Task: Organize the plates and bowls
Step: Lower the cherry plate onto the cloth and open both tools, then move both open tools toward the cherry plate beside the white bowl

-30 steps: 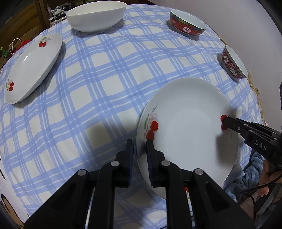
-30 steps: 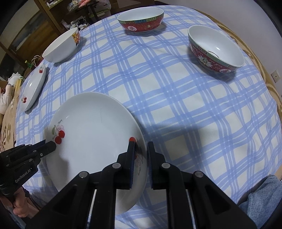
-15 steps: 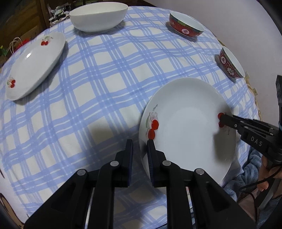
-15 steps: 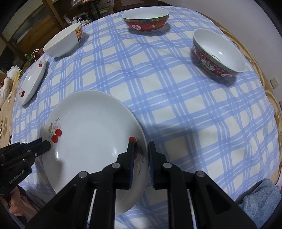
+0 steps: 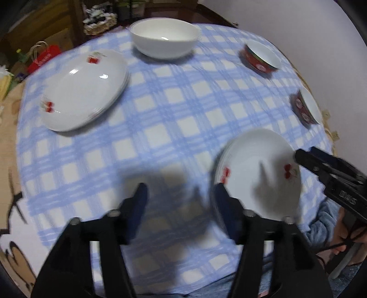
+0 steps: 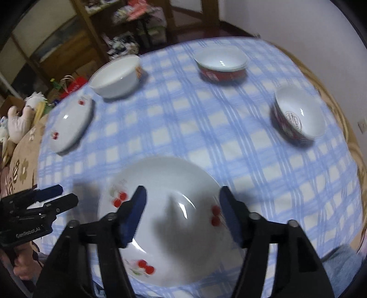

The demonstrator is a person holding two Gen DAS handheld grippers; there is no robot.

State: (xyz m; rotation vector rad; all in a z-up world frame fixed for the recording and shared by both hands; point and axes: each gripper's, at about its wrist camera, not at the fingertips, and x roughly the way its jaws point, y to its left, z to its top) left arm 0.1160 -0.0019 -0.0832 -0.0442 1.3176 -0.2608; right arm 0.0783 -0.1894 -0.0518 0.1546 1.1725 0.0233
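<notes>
Both grippers, left gripper [image 5: 180, 194] and right gripper [image 6: 182, 198], were opened wide; cherry plate [image 6: 165, 206] was released onto the tablecloth [image 6: 206, 128], placement judged done.

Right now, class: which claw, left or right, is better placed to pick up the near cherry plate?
Probably the right claw: it is open and hangs directly over the near cherry plate. The left claw is open too, but sits beside the plate's edge, mostly over tablecloth.

wall [image 6: 298, 20]: plain pale | wooden shelving [image 6: 75, 39]: cluttered, behind table | light: dim indoor
</notes>
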